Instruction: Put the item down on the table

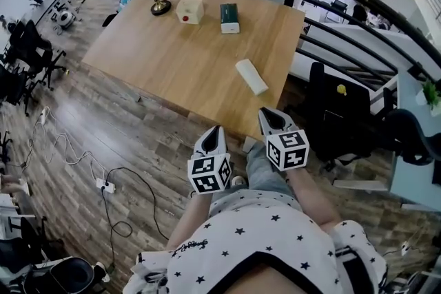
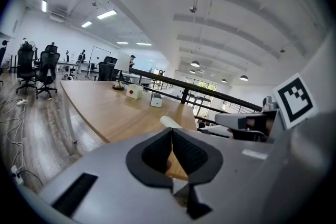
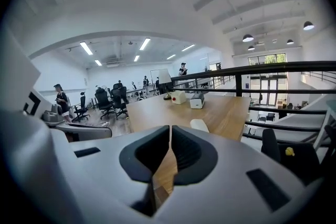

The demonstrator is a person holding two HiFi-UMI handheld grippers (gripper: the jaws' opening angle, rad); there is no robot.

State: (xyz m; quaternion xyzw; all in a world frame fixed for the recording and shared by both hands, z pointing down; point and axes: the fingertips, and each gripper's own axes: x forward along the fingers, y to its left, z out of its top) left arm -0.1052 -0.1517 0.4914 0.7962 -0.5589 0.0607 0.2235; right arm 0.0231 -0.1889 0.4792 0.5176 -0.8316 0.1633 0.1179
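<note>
Head view: the white item (image 1: 251,76) is seen lying on the table (image 1: 179,58), close to its near right edge, with broad bare wood to its left. A white box (image 1: 189,10) and a green box (image 1: 229,17) are set near the far edge. The left gripper (image 1: 215,129) and right gripper (image 1: 268,115) are held just off the near edge, jaws pressed together, with nothing between them.
</note>
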